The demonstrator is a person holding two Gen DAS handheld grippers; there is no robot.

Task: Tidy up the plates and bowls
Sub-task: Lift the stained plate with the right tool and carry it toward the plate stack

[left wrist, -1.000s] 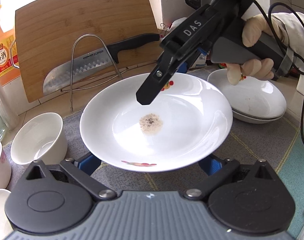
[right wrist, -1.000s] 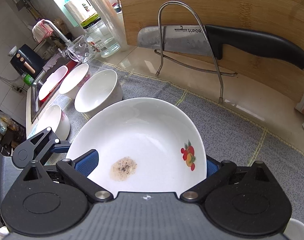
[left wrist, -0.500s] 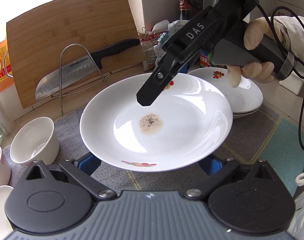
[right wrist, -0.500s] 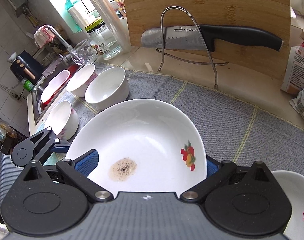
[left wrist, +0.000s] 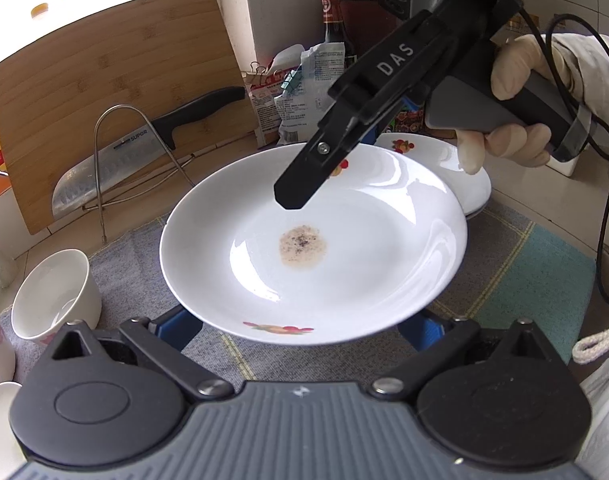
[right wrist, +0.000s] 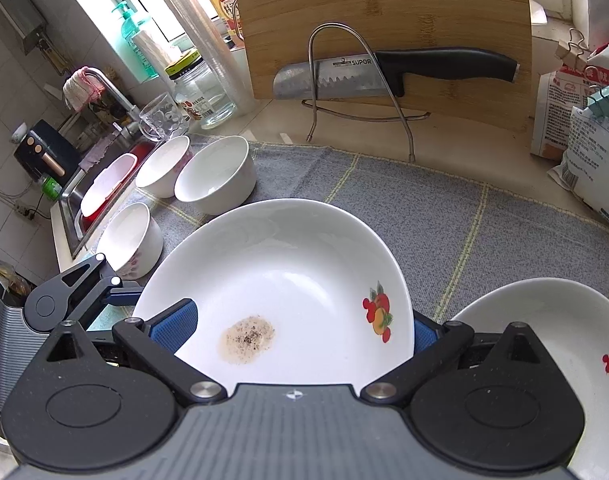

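Left wrist view: item, round white ceramic plate with fruit print and a speckled residue patch, carried above the grey checked mat. My left gripper grips its near rim; my right gripper pinches the far rim. The stack of white fruit-print plates at the mat's far right corner has slid closer.

Right wrist view: same plate, clamped. Stack now shows beside it; I judge stacking comes next. White bowls wait at the mat's left edge.

white plate with red fruit print, grey checked mat
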